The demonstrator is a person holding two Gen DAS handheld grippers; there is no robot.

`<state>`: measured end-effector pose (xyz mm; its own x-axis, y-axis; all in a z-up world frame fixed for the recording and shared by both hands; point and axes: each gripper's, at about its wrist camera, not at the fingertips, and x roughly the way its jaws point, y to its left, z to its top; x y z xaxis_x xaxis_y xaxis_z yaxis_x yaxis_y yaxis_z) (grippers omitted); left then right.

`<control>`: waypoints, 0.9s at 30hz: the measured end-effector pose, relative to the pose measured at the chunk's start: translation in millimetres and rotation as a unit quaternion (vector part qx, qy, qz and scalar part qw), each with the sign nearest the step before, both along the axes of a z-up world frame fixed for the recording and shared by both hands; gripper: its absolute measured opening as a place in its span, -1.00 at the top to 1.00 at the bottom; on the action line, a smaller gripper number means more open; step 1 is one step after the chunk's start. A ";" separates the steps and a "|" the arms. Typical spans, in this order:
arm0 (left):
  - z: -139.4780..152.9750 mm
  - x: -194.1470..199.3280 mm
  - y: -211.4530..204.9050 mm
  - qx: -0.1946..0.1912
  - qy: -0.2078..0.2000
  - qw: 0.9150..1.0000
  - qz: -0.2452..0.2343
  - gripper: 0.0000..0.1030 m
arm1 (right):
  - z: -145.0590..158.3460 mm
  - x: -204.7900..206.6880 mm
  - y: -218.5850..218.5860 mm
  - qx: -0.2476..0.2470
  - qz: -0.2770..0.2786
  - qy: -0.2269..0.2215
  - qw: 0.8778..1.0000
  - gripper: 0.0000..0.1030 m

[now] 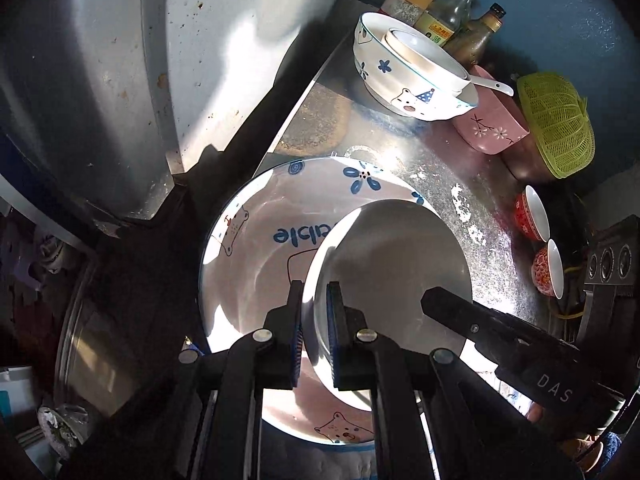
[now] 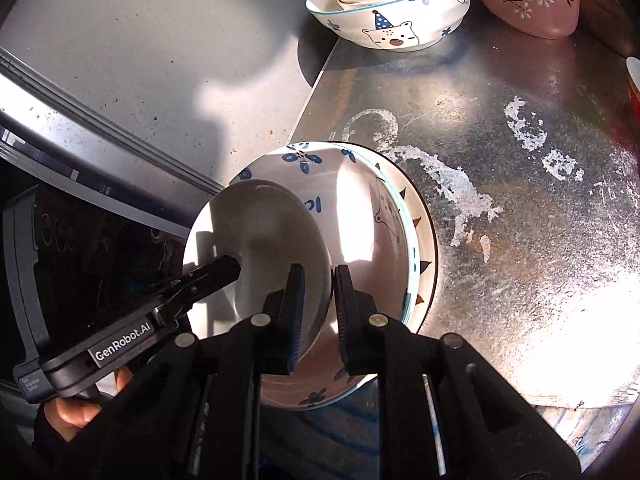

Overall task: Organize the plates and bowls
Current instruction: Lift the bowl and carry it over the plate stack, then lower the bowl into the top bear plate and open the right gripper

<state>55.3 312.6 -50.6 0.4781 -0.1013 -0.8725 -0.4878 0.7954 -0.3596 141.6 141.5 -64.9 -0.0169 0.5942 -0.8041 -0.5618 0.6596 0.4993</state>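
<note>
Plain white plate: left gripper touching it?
Touching. The left wrist view shows the left gripper with both pads closed on the plain white plate's rim, one either side.

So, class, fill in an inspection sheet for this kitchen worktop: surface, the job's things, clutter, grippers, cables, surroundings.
Surface: metal worktop, scuffed, white residue patches.
Job's things: plain white plate held above a bear-print plate; bear bowl at the back holds a smaller bowl; pink dish; two red cups.
Clutter: sauce bottles, green basket.
Grippers: left gripper and right gripper each shut on the white plate's rim, opposite sides.
Cables: nothing seen for certain.
Surroundings: blue wall behind; grey panel to the left.
</note>
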 end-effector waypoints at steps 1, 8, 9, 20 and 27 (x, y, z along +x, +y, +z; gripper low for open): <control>-0.5 -0.1 -0.1 0.000 0.001 1.000 0.000 0.83 | -1.7 0.5 1.3 -0.001 0.000 0.001 1.000 0.69; -4.3 0.1 0.2 -0.003 0.005 1.000 0.003 0.83 | -6.2 1.6 1.3 -0.003 0.003 0.002 1.000 0.69; -4.7 0.2 0.2 -0.003 0.006 1.000 0.003 0.83 | -6.9 1.6 1.4 -0.004 0.004 0.003 1.000 0.69; -4.8 1.9 1.0 -0.004 0.008 1.000 0.009 0.83 | -9.4 1.8 2.1 -0.004 0.009 0.005 1.000 0.64; 7.7 -2.4 3.1 0.014 -0.003 1.000 0.023 0.33 | -2.7 2.3 -2.6 0.006 0.002 0.000 1.000 0.64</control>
<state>52.9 315.7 -42.9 0.4875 -0.0543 -0.8714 -0.5213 0.7826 -0.3404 143.9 138.9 -67.6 -0.0185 0.6038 -0.7969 -0.5646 0.6515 0.5068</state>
